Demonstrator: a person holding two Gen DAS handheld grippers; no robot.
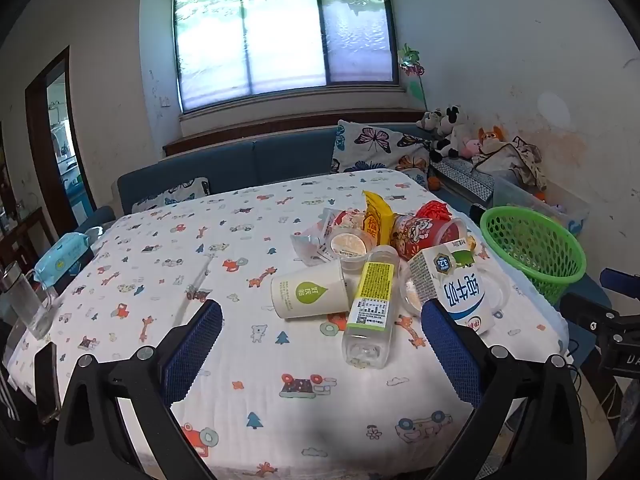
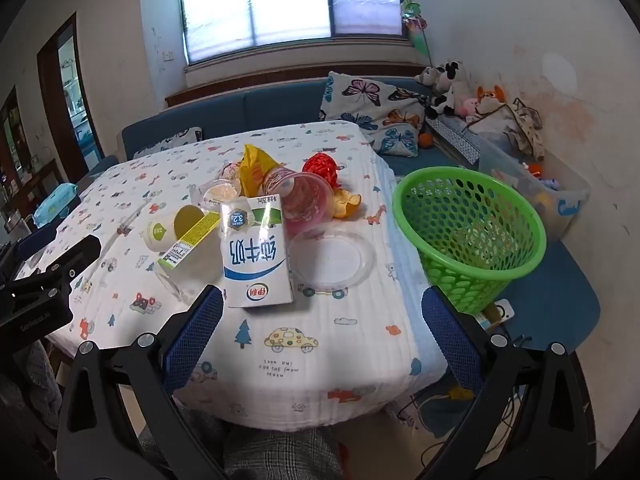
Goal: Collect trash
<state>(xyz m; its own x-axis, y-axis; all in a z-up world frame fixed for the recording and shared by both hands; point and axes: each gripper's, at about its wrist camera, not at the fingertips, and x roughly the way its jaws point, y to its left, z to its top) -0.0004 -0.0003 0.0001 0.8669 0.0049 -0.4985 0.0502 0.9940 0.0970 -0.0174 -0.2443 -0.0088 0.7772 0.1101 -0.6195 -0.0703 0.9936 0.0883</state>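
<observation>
A heap of trash lies on the table's patterned cloth. It holds a white and blue milk carton, a clear bottle with a yellow-green label, a tipped paper cup, a yellow snack bag, a red printed plastic cup, a red mesh net and a clear lid. My left gripper hangs open short of the cup and bottle. In front of the carton, my right gripper is open and empty.
A green perforated basket stands on a blue seat just off the table's right edge. A wipes pack, a glass bottle and a phone sit at the left edge. A blue sofa with cushions lies behind.
</observation>
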